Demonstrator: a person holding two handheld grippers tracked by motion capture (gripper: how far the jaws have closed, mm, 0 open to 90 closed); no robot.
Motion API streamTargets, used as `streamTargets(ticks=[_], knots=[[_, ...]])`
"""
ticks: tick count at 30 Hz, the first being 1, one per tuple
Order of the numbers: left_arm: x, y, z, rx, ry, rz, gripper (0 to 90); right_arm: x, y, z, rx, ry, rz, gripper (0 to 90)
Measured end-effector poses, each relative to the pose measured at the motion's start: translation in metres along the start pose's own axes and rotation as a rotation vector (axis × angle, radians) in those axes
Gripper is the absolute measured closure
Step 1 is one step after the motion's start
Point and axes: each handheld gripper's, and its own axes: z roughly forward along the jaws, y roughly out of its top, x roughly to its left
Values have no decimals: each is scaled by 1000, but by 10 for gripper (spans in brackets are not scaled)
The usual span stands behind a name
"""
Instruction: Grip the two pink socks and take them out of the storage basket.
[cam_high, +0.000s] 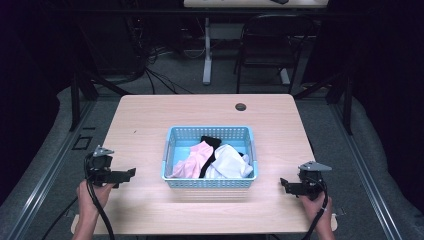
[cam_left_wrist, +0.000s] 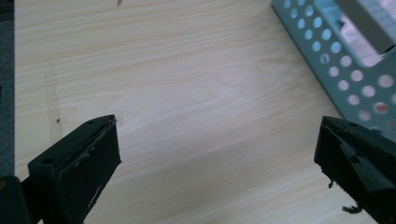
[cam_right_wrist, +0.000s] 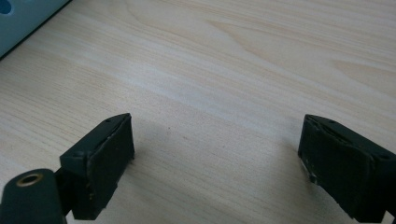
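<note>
A light blue perforated basket stands in the middle of the wooden table. Inside it lie a pink garment, a white garment and a black piece of cloth. My left gripper rests near the table's front left, open, with bare wood between its jaws; the basket's wall is at the upper right of the left gripper view. My right gripper sits at the front right, open over bare wood, with a basket corner at the upper left of its own view.
A small round cable hole marks the table's far side. Beyond the table stand a black chair and a white desk leg, with cables on the floor. Metal rails run along both sides of the table.
</note>
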Motion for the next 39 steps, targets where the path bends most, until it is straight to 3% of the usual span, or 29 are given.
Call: streamTargets(ticks=[9,24,28,33,39], knots=[[-12,24,-14,26,-40,59,1,0,0,0,0,0,1,100],[-29,64,-33,54,-77,110,0,0,0,0,-3,-2,-4,100],[-44,79,-35,68,-80,157,1,0,0,0,-4,-3,-4,100],[-60,95,-35,111,-124,208,0,0,0,0,-3,-3,-3,100],[-76,111,-31,143,-145,254,0,0,-1,0,-6,-4,-1,101]])
